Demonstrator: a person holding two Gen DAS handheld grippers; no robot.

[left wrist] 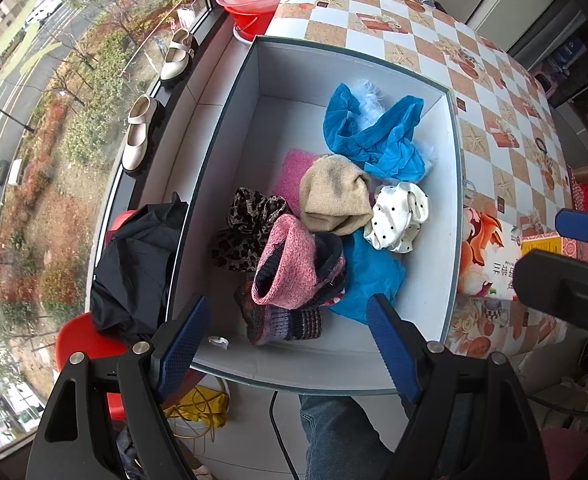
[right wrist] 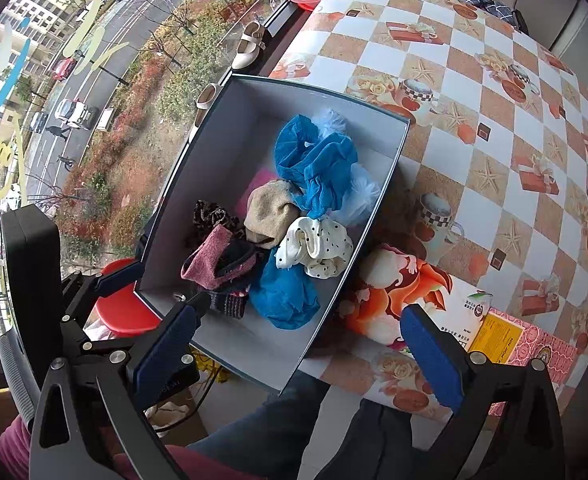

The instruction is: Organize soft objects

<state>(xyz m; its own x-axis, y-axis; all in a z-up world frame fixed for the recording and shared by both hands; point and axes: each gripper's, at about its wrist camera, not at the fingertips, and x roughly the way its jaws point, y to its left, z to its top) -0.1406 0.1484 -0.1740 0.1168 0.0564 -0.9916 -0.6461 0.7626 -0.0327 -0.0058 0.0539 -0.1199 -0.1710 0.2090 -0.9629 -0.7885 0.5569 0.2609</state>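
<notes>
Looking down from the left wrist, the left gripper point(left wrist: 287, 336) hangs over the near end of the box point(left wrist: 452, 208), jaws spread and holding nothing, the pads clear of the heap below. The soft things already lie together inside: a pink knit point(left wrist: 289, 268) on top of a striped knit point(left wrist: 294, 326), a leopard cloth point(left wrist: 245, 228) beside them, a tan hat point(left wrist: 336, 194) in the middle, a dotted cloth point(left wrist: 398, 216) to its right, and blue cloth point(left wrist: 378, 136) at the far end. They seem dropped in loosely, not folded, which suits a box meant only to gather them. From the right wrist, the right gripper point(right wrist: 298, 344) stands wide apart above the box's near corner point(right wrist: 289, 384), also empty; I judge it has nothing left to let go of here. The box point(right wrist: 398, 152) sits at the table point(right wrist: 494, 100) edge by the window, part of it overhanging, likely so both hands reach in from the person's seat. A printed carton point(right wrist: 406, 280) lies just beside it on the table.
</notes>
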